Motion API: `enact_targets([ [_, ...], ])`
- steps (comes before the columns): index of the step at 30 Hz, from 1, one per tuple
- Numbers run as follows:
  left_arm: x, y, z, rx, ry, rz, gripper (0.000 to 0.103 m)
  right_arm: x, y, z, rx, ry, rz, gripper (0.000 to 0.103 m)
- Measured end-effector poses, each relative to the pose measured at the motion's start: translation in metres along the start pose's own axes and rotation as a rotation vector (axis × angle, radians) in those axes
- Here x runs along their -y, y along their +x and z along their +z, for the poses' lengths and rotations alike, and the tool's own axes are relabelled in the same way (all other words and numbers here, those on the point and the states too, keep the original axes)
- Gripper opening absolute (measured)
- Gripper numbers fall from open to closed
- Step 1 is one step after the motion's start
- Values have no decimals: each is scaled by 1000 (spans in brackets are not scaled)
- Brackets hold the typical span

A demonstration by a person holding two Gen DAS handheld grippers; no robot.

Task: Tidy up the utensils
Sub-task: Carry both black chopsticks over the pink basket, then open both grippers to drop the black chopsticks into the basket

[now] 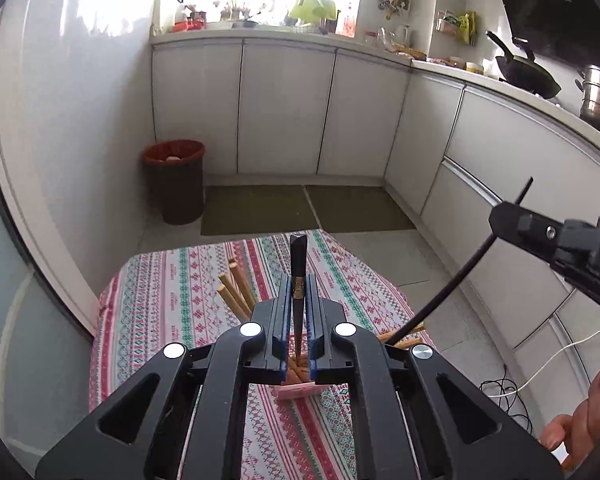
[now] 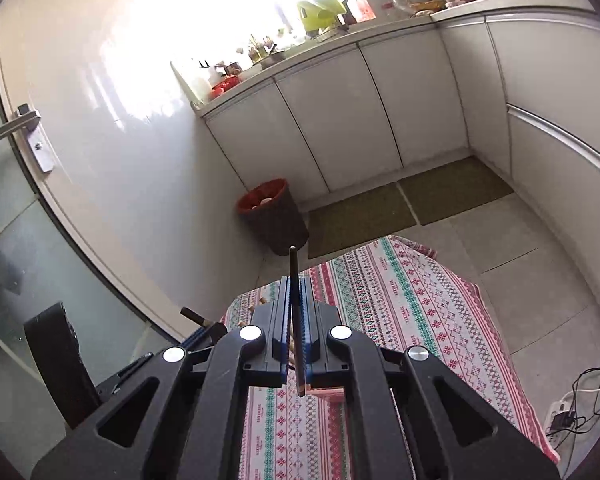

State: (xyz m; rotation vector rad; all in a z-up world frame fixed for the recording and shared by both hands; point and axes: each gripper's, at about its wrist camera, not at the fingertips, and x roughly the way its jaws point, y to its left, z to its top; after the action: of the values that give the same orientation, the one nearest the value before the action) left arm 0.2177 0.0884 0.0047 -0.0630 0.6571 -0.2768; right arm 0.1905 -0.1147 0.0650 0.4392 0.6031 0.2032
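My left gripper [image 1: 298,280] is shut on a dark chopstick [image 1: 298,256] that stands upright between its fingers, above the table. Several wooden chopsticks [image 1: 234,290] stick up from a pink holder [image 1: 296,392] partly hidden behind the fingers. My right gripper [image 2: 296,282] is shut on a second dark chopstick [image 2: 294,280]; it shows at the right of the left wrist view [image 1: 512,222], with its chopstick [image 1: 444,296] slanting down toward the holder.
The table carries a patterned red, green and white cloth [image 1: 172,300] [image 2: 400,312]. A dark bin with a red liner [image 1: 176,180] stands on the floor beyond it, by two floor mats [image 1: 308,208]. White cabinets [image 1: 284,108] line the back and right. Cables lie on the floor [image 2: 580,400].
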Motion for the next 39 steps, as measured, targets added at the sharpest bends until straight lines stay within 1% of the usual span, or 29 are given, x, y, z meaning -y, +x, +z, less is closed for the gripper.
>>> enact_targets([
  [2,-1,16,-8,-36,3,-24,7,3,11,-2,-14,-3,-12,5],
  [3,-4,20,-11,-40,-7,-24,9,4,16,-3,-24,-1,-15,5],
  [4,-6,22,-13,-40,-18,-12,15,5,21,-5,-32,-2,-19,5],
  [5,-10,21,-13,-32,-33,0,18,5,24,-6,-36,-3,-24,5],
  [8,-19,10,-8,12,-71,-6,23,5,34,-9,-43,-10,-34,5],
  [10,-23,3,-4,34,-81,2,32,4,39,-11,-44,-21,-41,5],
  [12,-28,-1,-3,42,-94,10,37,2,45,-13,-41,-32,-50,5],
  [13,-31,0,-3,38,-103,18,41,1,47,-16,-39,-38,-54,5],
  [16,-38,5,-3,21,-122,29,42,-2,59,-20,-39,-42,-55,5],
  [18,-42,5,-3,20,-134,54,42,-3,68,-24,-55,-40,-56,7],
  [19,-43,4,-3,28,-136,68,42,-3,71,-26,-57,-37,-70,10],
  [20,-43,1,-2,40,-134,84,42,-3,71,-28,-52,-37,-77,22],
  [21,-41,-4,-1,58,-128,109,42,-3,69,-29,-43,-40,-88,30],
  [22,-40,-8,-1,72,-119,133,43,-4,66,-31,-26,-51,-109,41],
  [24,-36,-15,-1,98,-105,167,45,-7,59,-35,-8,-86,-146,42],
  [26,-34,-21,-2,110,-102,174,50,-9,50,-38,11,-110,-178,42],
  [28,-30,-26,-4,116,-89,184,52,-9,38,-41,29,-123,-200,42],
  [31,-23,-34,-10,122,-73,199,62,-4,21,-46,47,-139,-235,43],
  [32,-21,-37,-12,124,-70,203,63,-3,17,-47,51,-144,-249,47],
  [33,-19,-40,-14,126,-65,207,67,-1,13,-49,53,-148,-263,50],
  [34,-16,-43,-16,128,-58,215,72,1,7,-52,53,-152,-276,55],
  [37,-6,-53,-22,142,-39,239,82,9,-6,-60,63,-159,-326,60],
  [39,-2,-57,-27,142,-29,253,87,15,-14,-66,70,-148,-345,67],
])
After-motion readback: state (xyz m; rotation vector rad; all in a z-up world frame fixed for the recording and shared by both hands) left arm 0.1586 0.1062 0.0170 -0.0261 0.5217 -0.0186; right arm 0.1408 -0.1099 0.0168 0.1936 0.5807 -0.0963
